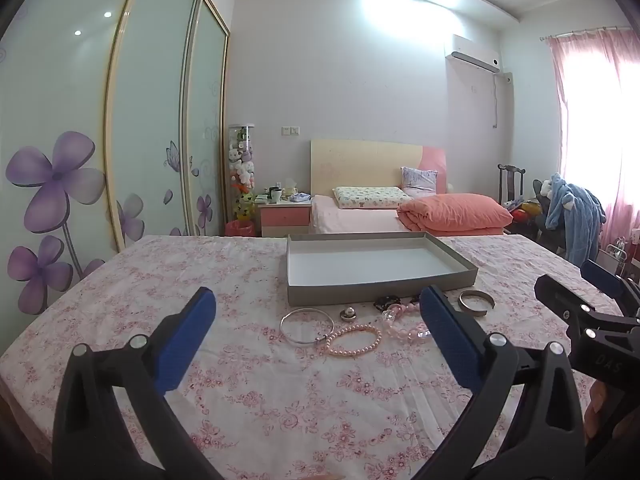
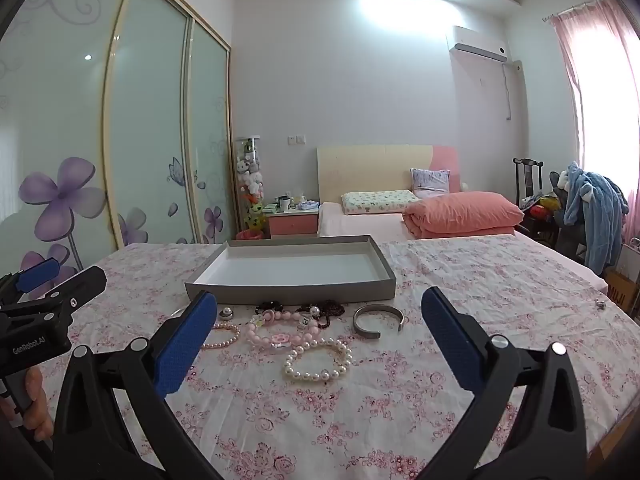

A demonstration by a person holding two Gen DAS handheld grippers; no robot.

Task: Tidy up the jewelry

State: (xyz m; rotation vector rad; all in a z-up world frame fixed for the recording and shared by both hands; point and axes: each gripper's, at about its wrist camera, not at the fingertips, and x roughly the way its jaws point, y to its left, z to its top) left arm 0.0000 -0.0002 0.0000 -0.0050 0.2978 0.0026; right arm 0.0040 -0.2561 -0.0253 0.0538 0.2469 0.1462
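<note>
Worktop [image 1: 120,320] covered by a pink floral cloth, in a bedroom. Shallow grey tray [image 1: 380,280] with white inside sits toward the far side, nothing in it. Jewelry lies in a loose row on the cloth just in front of the tray: thin silver bangle [image 1: 307,325], pink pearl bracelet [image 1: 354,340] touching it, a small pearl ring [image 1: 348,313], a pink bead strand with clear beads [image 2: 280,330], a dark beaded piece [image 2: 328,310] close to the tray wall, a white pearl bracelet [image 2: 319,360] nearest the cameras, and an open grey cuff [image 2: 378,320] at the right end. Left gripper [image 1: 316,312] hovers over the cloth short of the row, jaws wide apart, nothing between them. Right gripper [image 2: 320,312] beside it, same height, jaws also wide apart and holding nothing. Bed [image 1: 360,220] with an orange quilt behind the worktop.
</note>
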